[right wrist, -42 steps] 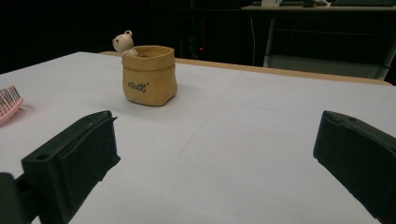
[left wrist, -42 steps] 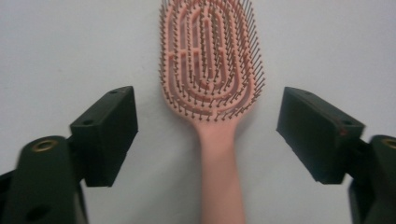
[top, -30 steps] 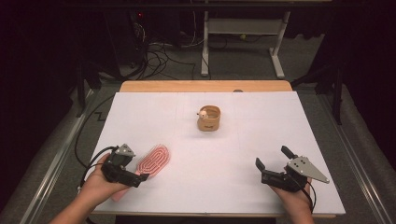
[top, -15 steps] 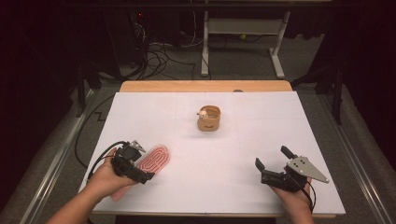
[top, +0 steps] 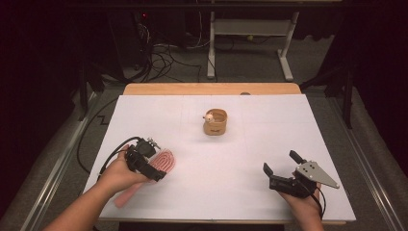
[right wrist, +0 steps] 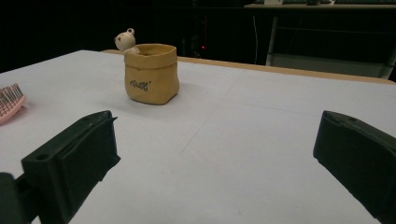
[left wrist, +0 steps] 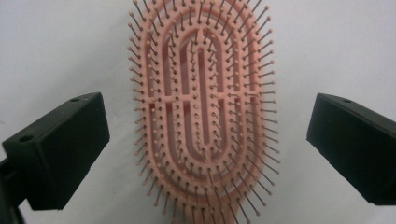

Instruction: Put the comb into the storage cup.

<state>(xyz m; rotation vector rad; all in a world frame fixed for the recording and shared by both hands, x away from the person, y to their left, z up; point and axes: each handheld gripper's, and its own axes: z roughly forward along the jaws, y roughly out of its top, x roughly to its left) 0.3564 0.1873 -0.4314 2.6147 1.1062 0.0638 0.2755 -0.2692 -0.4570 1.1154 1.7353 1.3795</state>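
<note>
A pink oval hairbrush [top: 165, 160] lies bristles up at the table's front left, its handle [top: 126, 196] pointing toward the front edge. My left gripper [top: 150, 162] hovers just above the brush head, open. In the left gripper view the hairbrush [left wrist: 201, 107] lies between the two black jaws without touching them, and the left gripper [left wrist: 205, 149] holds nothing. My right gripper [top: 280, 162] rests at the front right, open and empty. In its own view the right gripper [right wrist: 215, 154] faces a tan pot [right wrist: 151, 73].
The tan pot [top: 216, 122] with a small bear figure on its rim stands at mid-table on the white table sheet [top: 269, 125]. The brush's tip [right wrist: 10, 102] shows at the left of the right gripper view. A wooden table edge [top: 211, 89] runs along the back.
My left hand has moved its gripper forward and to the right, from beside the brush handle to over the brush head. The right gripper has stayed still.
</note>
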